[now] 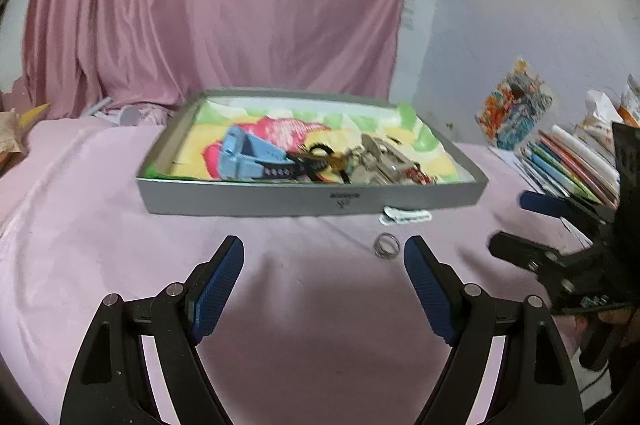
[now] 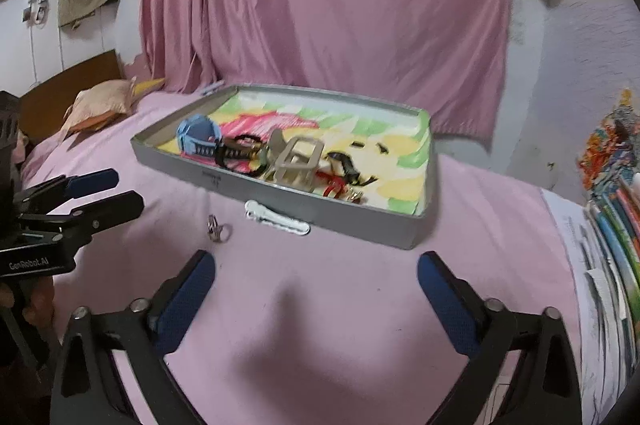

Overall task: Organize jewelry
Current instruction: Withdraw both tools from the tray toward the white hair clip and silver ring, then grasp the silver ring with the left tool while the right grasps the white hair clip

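While both claws hang over the pink bedspread (image 1: 100, 217) with nothing in them, most of the jewelry already lies in the gray tray (image 1: 312, 199). At the tray's left end sits a blue watch strap (image 1: 244, 157), then black bands (image 2: 240, 149) and a beige hair claw (image 2: 296, 161) toward the middle, all heaped on a bright printed liner, probably to keep the small pieces gathered in one place. Two pieces are outside: a silver ring (image 1: 387, 245) on the bedspread just in front of the tray, and a white hair clip (image 2: 276, 219) lying against the tray's front wall. The left gripper (image 1: 324, 265) is spread wide, its right finger just beside the ring, so I judge the ring is the next pick. The right gripper (image 2: 316, 277) is equally wide and empty, near the clip. Books are stacked at the far right. The tray's front wall carries a small dark logo, too blurred to read; the left tool's body reads "GenRobot.AI".
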`<control>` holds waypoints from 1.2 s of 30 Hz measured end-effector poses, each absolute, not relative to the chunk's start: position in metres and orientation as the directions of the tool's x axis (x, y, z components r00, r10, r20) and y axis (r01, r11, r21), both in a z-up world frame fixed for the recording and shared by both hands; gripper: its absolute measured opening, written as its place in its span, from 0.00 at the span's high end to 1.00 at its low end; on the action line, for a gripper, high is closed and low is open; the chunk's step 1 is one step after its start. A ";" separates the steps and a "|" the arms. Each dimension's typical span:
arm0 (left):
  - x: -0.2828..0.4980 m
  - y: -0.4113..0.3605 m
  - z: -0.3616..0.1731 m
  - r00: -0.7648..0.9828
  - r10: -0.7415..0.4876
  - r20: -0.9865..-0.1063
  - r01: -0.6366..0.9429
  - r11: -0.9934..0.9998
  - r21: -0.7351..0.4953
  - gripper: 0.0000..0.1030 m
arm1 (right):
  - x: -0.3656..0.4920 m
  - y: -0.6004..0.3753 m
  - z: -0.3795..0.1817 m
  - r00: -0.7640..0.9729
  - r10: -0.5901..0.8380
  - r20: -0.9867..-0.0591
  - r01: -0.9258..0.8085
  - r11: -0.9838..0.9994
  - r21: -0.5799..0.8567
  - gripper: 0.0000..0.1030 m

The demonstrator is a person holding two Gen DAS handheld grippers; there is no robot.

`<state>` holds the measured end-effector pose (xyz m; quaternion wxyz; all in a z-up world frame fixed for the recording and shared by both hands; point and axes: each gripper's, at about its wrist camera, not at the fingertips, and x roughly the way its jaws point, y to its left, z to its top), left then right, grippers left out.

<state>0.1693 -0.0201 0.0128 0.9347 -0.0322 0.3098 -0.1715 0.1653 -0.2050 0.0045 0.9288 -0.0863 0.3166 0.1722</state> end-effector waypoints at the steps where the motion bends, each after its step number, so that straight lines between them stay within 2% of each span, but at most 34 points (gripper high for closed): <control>1: 0.171 -0.021 0.012 0.741 -0.347 -0.575 0.306 0.937 -0.171 0.25 | 0.169 -0.205 0.003 0.727 0.265 -0.633 -0.382 0.922 -0.053 0.16; 5: 0.181 -0.026 0.009 0.693 -0.386 -0.609 0.338 0.920 -0.198 0.26 | 0.180 -0.203 -0.004 0.677 0.269 -0.685 -0.411 0.910 -0.049 0.34; 8: 0.189 -0.030 0.008 0.654 -0.414 -0.633 0.359 0.907 -0.222 0.32 | 0.189 -0.203 -0.008 0.640 0.274 -0.717 -0.430 0.902 -0.038 0.47; 12: 0.201 -0.035 0.004 0.604 -0.447 -0.660 0.375 0.890 -0.260 0.42 | 0.199 -0.202 -0.012 0.612 0.273 -0.743 -0.448 0.893 -0.041 0.59; 17: 0.212 -0.044 0.001 0.557 -0.475 -0.682 0.394 0.873 -0.287 0.47 | 0.207 -0.203 -0.016 0.590 0.276 -0.759 -0.458 0.888 -0.033 0.63; 22: 0.221 -0.052 -0.001 0.539 -0.478 -0.694 0.412 0.868 -0.277 0.59 | 0.213 -0.200 -0.018 0.571 0.283 -0.771 -0.473 0.880 -0.027 0.63; 33: 0.234 -0.054 -0.003 0.501 -0.487 -0.715 0.418 0.860 -0.292 0.76 | 0.223 -0.192 -0.019 0.555 0.293 -0.779 -0.496 0.868 -0.027 0.63; 36: 0.234 -0.054 -0.004 0.497 -0.483 -0.721 0.423 0.860 -0.284 0.83 | 0.224 -0.191 -0.019 0.555 0.293 -0.779 -0.496 0.868 -0.027 0.63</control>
